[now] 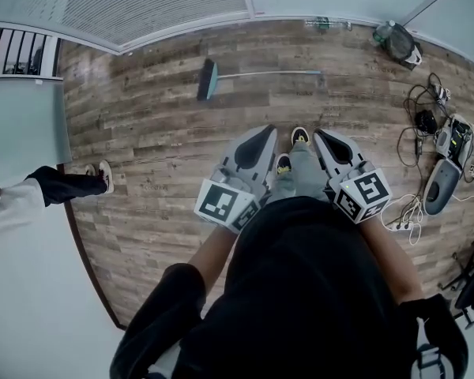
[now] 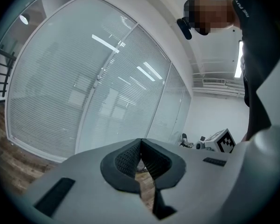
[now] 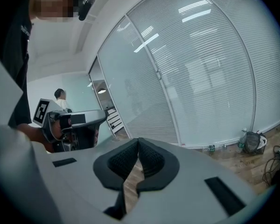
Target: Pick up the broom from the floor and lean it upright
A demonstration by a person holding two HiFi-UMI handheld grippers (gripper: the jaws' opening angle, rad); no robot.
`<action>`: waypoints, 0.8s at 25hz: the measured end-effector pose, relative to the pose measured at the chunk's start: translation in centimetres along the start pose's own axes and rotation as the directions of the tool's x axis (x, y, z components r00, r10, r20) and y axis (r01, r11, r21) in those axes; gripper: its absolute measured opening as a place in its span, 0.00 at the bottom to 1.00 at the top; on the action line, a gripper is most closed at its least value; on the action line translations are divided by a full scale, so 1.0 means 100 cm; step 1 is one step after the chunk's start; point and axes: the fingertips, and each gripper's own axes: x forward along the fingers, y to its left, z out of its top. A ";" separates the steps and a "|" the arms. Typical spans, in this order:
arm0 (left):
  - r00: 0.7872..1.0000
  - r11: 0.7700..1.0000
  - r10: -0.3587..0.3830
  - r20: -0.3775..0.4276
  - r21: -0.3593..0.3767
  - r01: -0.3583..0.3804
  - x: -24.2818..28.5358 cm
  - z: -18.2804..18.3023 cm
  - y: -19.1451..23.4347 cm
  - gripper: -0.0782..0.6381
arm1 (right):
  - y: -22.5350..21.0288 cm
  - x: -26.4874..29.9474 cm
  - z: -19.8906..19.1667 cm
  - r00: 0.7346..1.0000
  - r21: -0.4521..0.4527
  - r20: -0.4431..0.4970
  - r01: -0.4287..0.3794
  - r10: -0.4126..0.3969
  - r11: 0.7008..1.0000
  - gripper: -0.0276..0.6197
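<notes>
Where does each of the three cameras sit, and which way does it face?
Head view: on the person's head, steeply down at the floor and broom; shows torso, left gripper, right gripper, shoes.
Left gripper view: on the left gripper, along its shut jaws toward the glass wall; torso at right.
Right gripper view: on the right gripper, same way; torso at left.
Shared: both gripper views see the glass wall.

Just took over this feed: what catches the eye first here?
The broom lies flat on the wood floor ahead, near the glass wall, its head to the left. The left gripper and right gripper sit side by side in front of the person, both shut and empty. Cables and devices clutter the floor at right.
</notes>
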 end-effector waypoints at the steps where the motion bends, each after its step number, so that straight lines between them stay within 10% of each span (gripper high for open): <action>1: 1.000 1.000 0.002 -0.005 -0.003 -0.002 0.008 0.001 0.004 0.14 | -0.007 0.004 0.003 1.000 0.002 -0.004 0.001 -0.001 1.000 0.07; 20: 0.998 0.996 0.054 -0.034 0.070 -0.052 0.139 0.042 0.026 0.14 | -0.115 0.059 0.059 0.981 -0.006 0.051 -0.186 0.186 0.982 0.07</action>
